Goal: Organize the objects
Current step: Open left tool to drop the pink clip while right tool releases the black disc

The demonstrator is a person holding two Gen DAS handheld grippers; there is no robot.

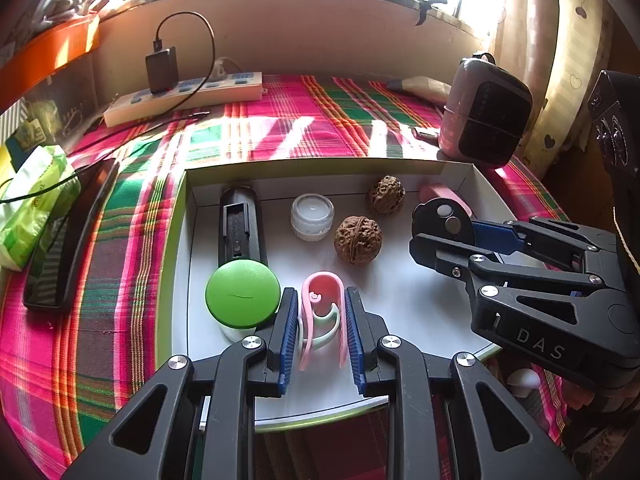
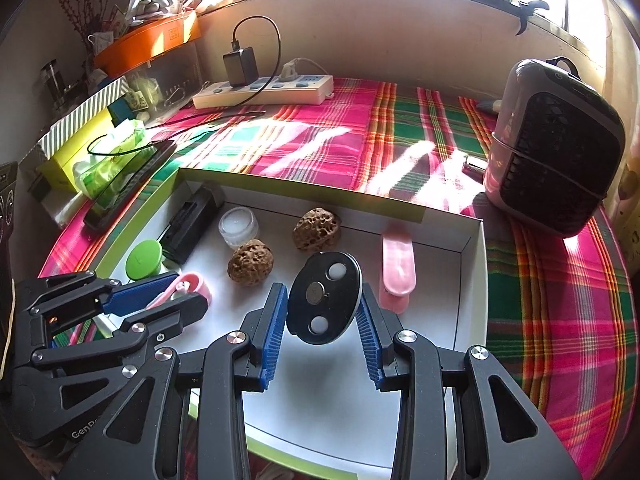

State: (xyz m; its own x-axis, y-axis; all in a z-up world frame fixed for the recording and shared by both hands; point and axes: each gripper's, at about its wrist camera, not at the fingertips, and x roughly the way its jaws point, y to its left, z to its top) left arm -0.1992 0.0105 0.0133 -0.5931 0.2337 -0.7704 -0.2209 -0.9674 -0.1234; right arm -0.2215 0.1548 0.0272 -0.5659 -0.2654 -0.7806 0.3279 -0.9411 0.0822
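Left wrist: fingers (image 1: 290, 316) clamping clip (image 1: 322, 314), right gripper (image 2: 322, 320) squeezing disc (image 2: 324, 298); lower gently beside walnut (image 1: 357, 240).

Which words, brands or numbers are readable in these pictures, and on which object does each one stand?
"DAS": on the black body of the right hand-held gripper, seen in the left wrist view.
"GenR", cut off at the frame: on the black body of the left hand-held gripper, seen in the right wrist view.
Print on the green tissue pack and the orange box: too blurred to read.
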